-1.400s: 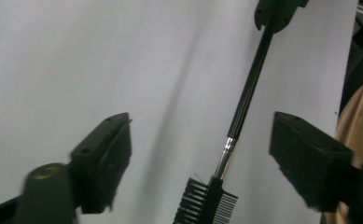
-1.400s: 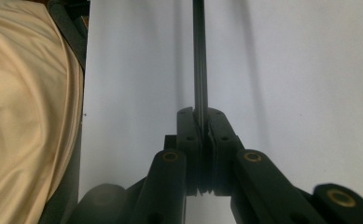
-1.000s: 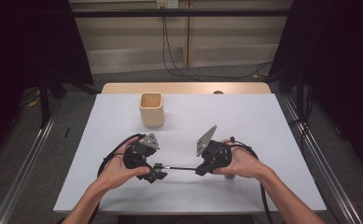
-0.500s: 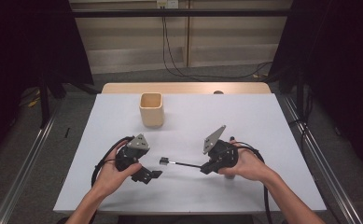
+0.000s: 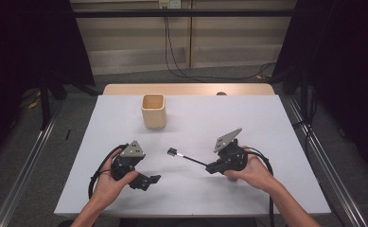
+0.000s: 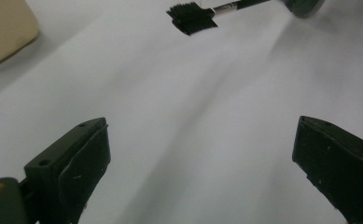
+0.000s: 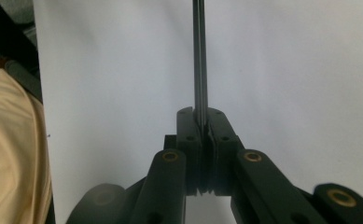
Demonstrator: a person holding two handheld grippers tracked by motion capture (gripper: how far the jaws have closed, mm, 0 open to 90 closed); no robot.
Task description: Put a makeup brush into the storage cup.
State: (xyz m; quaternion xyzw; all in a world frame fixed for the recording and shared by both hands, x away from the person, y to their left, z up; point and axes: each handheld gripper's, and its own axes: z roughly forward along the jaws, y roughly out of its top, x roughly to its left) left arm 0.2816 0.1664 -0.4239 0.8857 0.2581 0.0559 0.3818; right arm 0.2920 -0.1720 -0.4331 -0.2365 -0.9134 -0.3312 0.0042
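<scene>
A thin black brush (image 5: 189,159) with a small black bristle head lies slanted just above the white table (image 5: 267,123). My right gripper (image 5: 211,167) is shut on the near end of its handle (image 7: 198,56), and the jaws (image 7: 200,119) meet flat around the rod. My left gripper (image 5: 151,180) sits to the lower left of the bristle head (image 6: 191,18), apart from it. Its jaws (image 6: 202,135) are open with bare table between them. A beige square cup (image 5: 153,111) stands upright at the back of the table.
The cup's corner (image 6: 2,28) shows at the upper left of the left gripper view. A wooden strip (image 5: 186,89) runs along the table's far edge. Metal rails (image 5: 25,165) flank the table on both sides. Cables trail from both grippers toward the near edge.
My left gripper has drawn back to the left, away from the brush's bristle end. My right gripper has shifted slightly right with the brush still in it.
</scene>
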